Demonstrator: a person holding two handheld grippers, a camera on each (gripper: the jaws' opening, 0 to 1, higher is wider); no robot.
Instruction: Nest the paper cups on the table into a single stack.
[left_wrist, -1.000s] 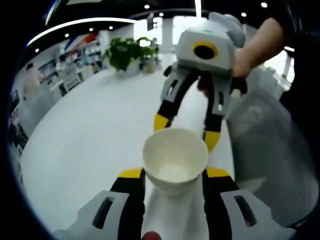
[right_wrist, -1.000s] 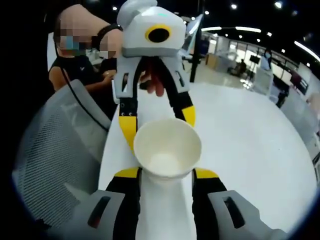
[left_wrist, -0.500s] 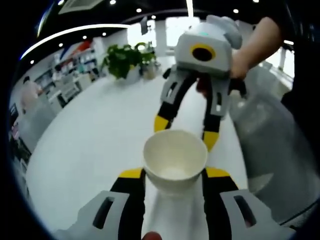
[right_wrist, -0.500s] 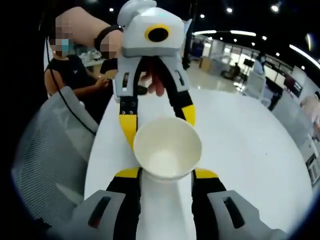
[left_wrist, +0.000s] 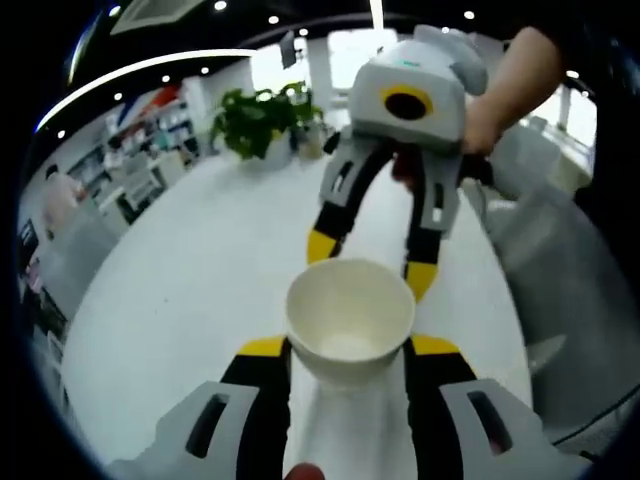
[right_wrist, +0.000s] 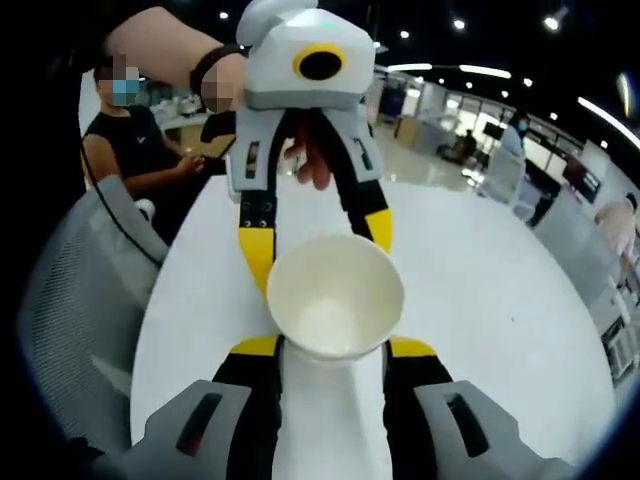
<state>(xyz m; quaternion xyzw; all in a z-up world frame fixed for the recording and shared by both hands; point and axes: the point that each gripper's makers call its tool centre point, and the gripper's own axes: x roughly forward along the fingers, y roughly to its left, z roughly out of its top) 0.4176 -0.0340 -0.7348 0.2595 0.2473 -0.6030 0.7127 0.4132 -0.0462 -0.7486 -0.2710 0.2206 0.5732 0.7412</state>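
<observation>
Your two grippers meet around one white paper cup (left_wrist: 350, 320).
Left gripper (left_wrist: 348, 347) and right gripper (right_wrist: 329, 347) both clamp its plain sides; mouth open, inside empty.

White round table (left_wrist: 180, 290), potted plant (left_wrist: 250, 120) at far edge, grey mesh chair (right_wrist: 70, 310) beside, seated person (right_wrist: 140, 150) behind.

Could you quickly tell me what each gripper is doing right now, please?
Left gripper: shut on the paper cup stack.
Right gripper: shut on the same paper cup stack.
</observation>
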